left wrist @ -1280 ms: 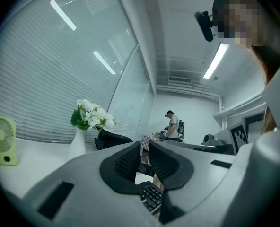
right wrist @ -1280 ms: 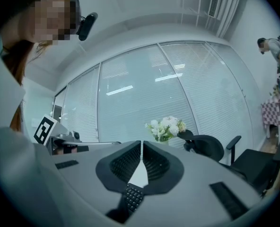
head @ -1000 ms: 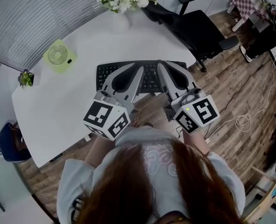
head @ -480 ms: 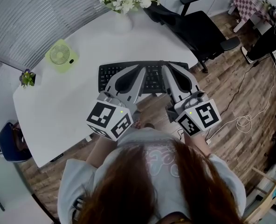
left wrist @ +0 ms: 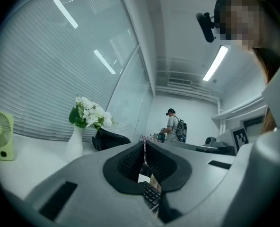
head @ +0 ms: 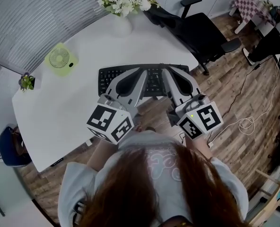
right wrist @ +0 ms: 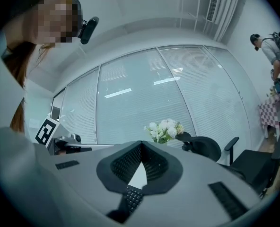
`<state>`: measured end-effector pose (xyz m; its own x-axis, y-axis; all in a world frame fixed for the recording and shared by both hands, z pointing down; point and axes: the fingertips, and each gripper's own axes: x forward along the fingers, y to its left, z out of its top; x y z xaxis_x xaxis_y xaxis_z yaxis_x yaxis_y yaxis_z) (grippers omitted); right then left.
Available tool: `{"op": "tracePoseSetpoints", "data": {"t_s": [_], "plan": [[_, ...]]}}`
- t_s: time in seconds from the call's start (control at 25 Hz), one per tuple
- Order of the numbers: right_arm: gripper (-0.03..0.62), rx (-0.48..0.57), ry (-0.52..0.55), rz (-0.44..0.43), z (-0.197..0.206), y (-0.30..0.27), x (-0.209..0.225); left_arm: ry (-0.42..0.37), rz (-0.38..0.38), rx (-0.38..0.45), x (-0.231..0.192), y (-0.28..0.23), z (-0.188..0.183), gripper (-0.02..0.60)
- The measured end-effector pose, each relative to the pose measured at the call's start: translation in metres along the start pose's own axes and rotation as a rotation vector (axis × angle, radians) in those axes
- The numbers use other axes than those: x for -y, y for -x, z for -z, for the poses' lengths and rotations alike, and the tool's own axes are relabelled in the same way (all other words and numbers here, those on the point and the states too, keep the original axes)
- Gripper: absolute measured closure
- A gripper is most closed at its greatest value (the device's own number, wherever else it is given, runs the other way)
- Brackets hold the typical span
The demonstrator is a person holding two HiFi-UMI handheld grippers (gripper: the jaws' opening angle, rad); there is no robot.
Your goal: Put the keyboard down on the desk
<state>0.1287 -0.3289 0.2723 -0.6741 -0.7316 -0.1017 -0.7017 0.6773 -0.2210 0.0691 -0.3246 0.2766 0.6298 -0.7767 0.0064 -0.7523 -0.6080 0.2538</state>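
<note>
The black keyboard (head: 109, 77) lies flat on the white desk (head: 69, 108), close to its near edge. Both grippers reach level over it, side by side. My left gripper (head: 141, 70) is over the keyboard's middle, my right gripper (head: 165, 69) over its right half. In the left gripper view the jaw tips (left wrist: 144, 144) meet with nothing between them, and keys (left wrist: 152, 196) show below the jaws. The right gripper view gives the same picture: tips (right wrist: 141, 144) together, keys (right wrist: 132, 198) underneath. Neither gripper holds the keyboard.
A green desk fan (head: 60, 57) stands at the desk's far left, a white vase of flowers (head: 121, 8) at the back, a small potted plant (head: 26, 79) at the left corner. A black office chair (head: 204, 32) stands right of the desk. A cable (head: 244, 123) lies on the wooden floor.
</note>
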Motion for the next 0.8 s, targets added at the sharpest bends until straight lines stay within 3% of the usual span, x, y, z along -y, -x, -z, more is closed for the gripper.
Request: {"op": "tracePoseSetpoints", "data": {"t_s": [0.16,0.4,0.8], "plan": [[0.591,0.010,0.007,-0.008,-0.001,0.001,-0.001,0.000,0.005,-0.004,0.001,-0.002,0.001,0.563],[0.591,0.011,0.100,0.008,-0.005,0.005,-0.005,0.011,0.017,-0.004,0.005,-0.003,0.002,0.563],[0.591,0.007,0.093,0.024,-0.003,0.012,-0.001,0.015,0.028,0.007,0.010,-0.004,0.000,0.563]]}}
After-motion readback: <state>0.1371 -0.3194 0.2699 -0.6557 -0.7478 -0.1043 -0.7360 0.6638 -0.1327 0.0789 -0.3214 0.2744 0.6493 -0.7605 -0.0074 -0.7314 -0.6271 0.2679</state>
